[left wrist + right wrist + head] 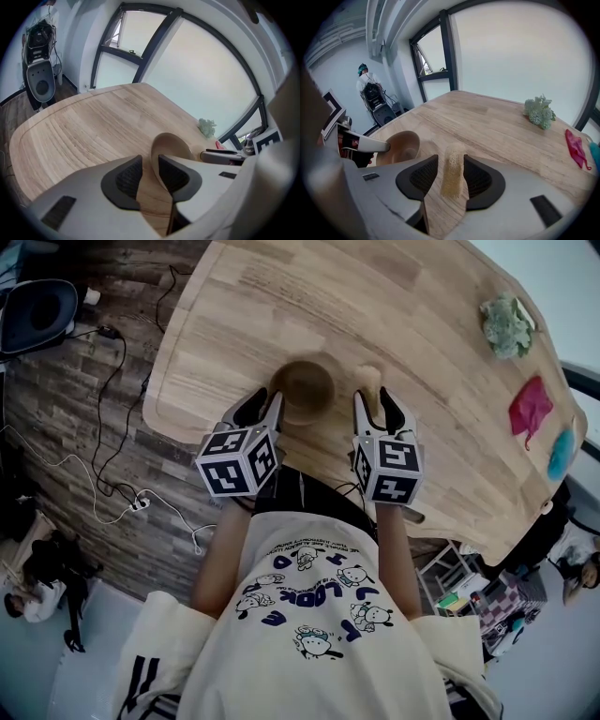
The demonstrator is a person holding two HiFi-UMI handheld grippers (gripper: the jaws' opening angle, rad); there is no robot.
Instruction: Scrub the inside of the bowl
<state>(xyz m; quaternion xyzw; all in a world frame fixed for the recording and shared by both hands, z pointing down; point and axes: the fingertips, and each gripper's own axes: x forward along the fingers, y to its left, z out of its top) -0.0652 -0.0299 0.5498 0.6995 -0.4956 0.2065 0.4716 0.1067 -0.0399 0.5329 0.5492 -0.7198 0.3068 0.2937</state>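
A brown wooden bowl [303,390] stands on the wooden table [403,315] near its front edge. My left gripper [264,407] reaches it from the near left. In the left gripper view [150,176] the jaws stand wide, with the bowl [171,145] rim between them, close to the right pad and clear of the left one. Right of the bowl, a tan loofah sponge [367,381] stands upright on the table. My right gripper [375,404] straddles it. The right gripper view [451,180] shows the sponge [452,161] between the pads with a gap on each side.
A green bunched cloth [506,326], a red cloth [530,407] and a blue item [561,454] lie along the table's far right side. Cables and a power strip [139,503] run over the floor to the left. A person [365,77] stands far off by equipment.
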